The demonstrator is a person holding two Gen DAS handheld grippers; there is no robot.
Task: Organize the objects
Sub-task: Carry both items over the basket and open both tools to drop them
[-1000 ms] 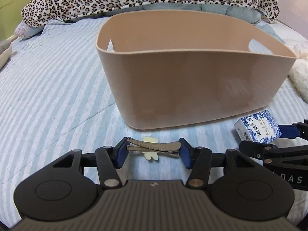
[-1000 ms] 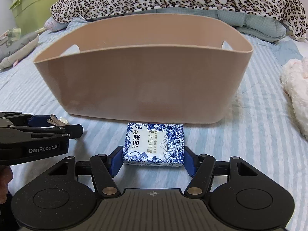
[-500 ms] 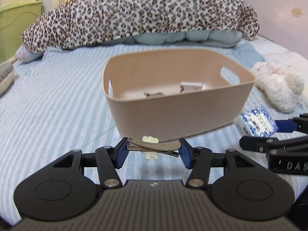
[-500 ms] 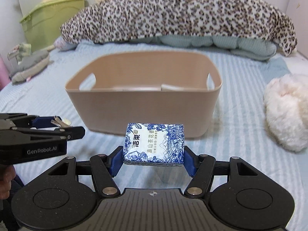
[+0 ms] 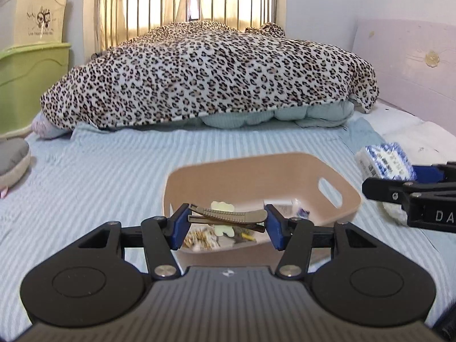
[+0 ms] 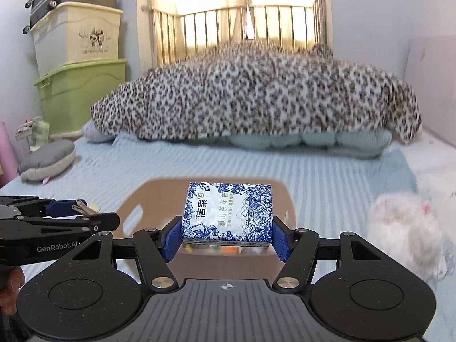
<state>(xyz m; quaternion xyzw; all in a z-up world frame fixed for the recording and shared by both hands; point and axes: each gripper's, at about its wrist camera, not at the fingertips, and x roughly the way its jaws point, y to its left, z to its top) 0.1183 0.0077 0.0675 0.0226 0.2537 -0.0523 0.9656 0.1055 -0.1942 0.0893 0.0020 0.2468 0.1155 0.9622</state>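
Left gripper [image 5: 226, 222] clamped on a metal hair clip [image 5: 228, 217], grey, ridged, held crosswise with a pale yellow charm behind it, above the near part of the beige bin [image 5: 287, 176]. Right gripper [image 6: 226, 236] clamped on a tissue pack [image 6: 228, 212], white with blue floral print and Chinese characters, also over the bin. Bin sits on the striped blue bedsheet [image 5: 99, 176]. Bin contents partly hidden by fingers and clip; small items inside not identifiable. White fluffy object [image 6: 407, 228] at right is blurred.
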